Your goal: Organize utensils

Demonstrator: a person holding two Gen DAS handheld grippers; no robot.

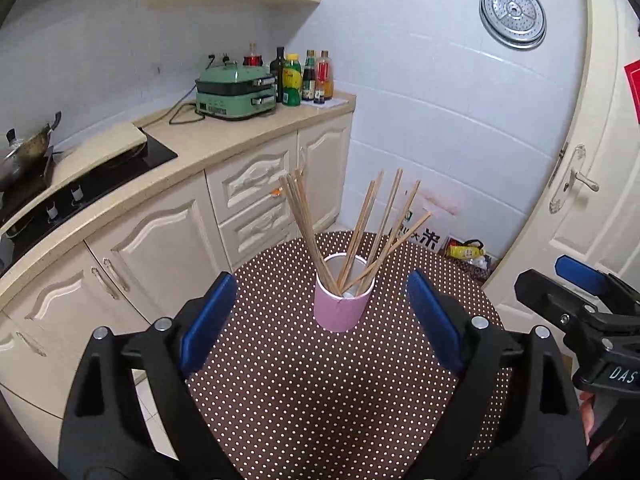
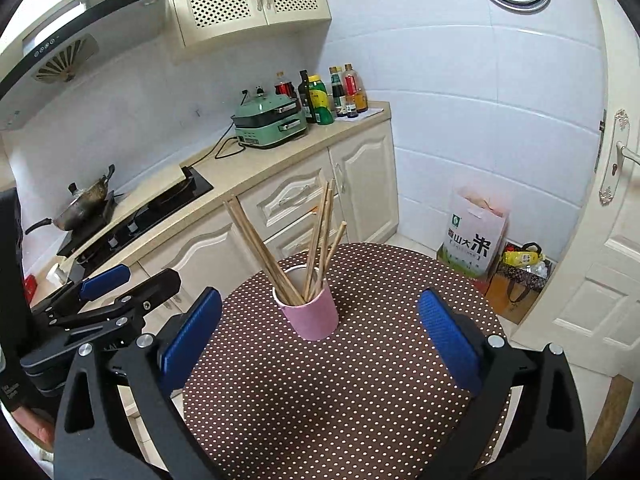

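A pink cup point(image 1: 341, 307) point(image 2: 313, 316) stands upright on the round brown polka-dot table point(image 1: 320, 400) point(image 2: 360, 380). Several wooden chopsticks point(image 1: 352, 236) point(image 2: 316, 240) stand in it, fanning out to both sides. My left gripper point(image 1: 320, 312) hovers above the table on the near side of the cup, jaws wide apart with nothing between the blue pads. My right gripper point(image 2: 320, 328) is likewise open and empty, short of the cup. Each gripper shows at the edge of the other's view: the right gripper point(image 1: 576, 292) and the left gripper point(image 2: 120, 280).
A kitchen counter point(image 1: 224, 136) point(image 2: 280, 148) runs along the left with a stove point(image 2: 136, 220), a wok point(image 2: 84, 204), a green appliance point(image 1: 236, 94) and several bottles point(image 1: 304, 76). A rice bag point(image 2: 472, 240) and other bags stand behind the table. A white door point(image 1: 580, 184) is at the right.
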